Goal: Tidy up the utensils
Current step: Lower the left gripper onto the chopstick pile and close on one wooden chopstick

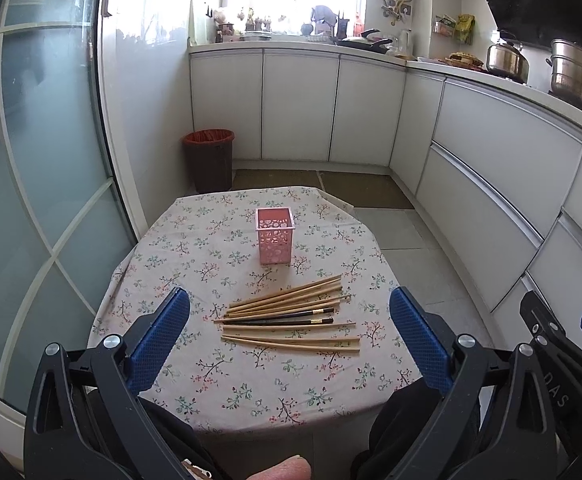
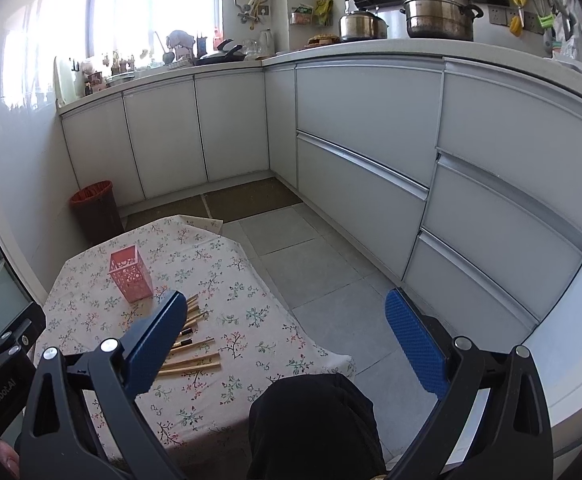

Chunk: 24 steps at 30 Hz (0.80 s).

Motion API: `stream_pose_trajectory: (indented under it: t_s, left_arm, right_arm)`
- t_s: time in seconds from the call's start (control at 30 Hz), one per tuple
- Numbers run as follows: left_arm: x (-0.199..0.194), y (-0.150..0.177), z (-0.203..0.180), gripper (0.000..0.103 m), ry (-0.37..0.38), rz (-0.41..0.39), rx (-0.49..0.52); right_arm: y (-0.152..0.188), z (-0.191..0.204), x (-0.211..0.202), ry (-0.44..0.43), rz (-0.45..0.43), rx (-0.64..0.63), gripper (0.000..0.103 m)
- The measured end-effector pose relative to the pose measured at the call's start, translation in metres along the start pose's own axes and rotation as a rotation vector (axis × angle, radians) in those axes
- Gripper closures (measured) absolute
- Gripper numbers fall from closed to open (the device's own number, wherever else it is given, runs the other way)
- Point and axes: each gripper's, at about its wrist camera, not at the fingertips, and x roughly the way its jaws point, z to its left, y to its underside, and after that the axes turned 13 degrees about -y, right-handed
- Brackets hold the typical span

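My table (image 1: 195, 396) stands in the corner of a kitchen. The holder (image 1: 275, 236) stands upright on the table, toward its far side. The chopsticks (image 1: 291, 316) lie flat on the table in a loose bundle, just in front of the holder and apart from it. A bin (image 1: 208, 160) stands on the floor behind the table, to the left. Cabinets (image 1: 299, 108) run behind and along the right. My knees (image 2: 315, 420) sit below the table's near edge.

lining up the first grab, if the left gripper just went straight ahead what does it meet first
Probably the chopsticks on the table; the open left gripper frames them, with the pink holder farther back. Depth is uncertain.
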Motion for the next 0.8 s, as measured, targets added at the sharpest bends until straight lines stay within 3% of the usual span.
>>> stream_pose_trajectory:
  t_s: [0.13, 0.27, 0.47, 0.63, 0.73, 0.8]
  left_arm:
    - [0.020, -0.006, 0.002, 0.007, 0.009, 0.049, -0.009]
    - [0.061, -0.022, 0.000, 0.007, 0.060, 0.149, 0.008]
    - [0.144, -0.032, -0.045, 0.007, 0.116, 0.286, 0.220]
    - [0.233, -0.019, -0.097, 0.007, 0.289, 0.530, 0.392]
    - [0.268, -0.011, -0.119, 0.007, 0.315, 0.578, 0.445]
    - [0.288, -0.008, -0.133, 0.007, 0.387, 0.649, 0.483]
  right_arm:
    - [0.002, -0.012, 0.019, -0.024, 0.056, 0.071, 0.006]
    - [0.011, -0.025, 0.049, -0.056, 0.149, 0.144, 0.006]
    - [0.029, -0.044, 0.104, -0.150, 0.309, 0.261, 0.006]
    - [0.049, -0.050, 0.154, -0.247, 0.483, 0.337, 0.006]
    - [0.061, -0.050, 0.178, -0.276, 0.546, 0.343, 0.006]
    - [0.068, -0.054, 0.191, -0.276, 0.579, 0.365, 0.006]
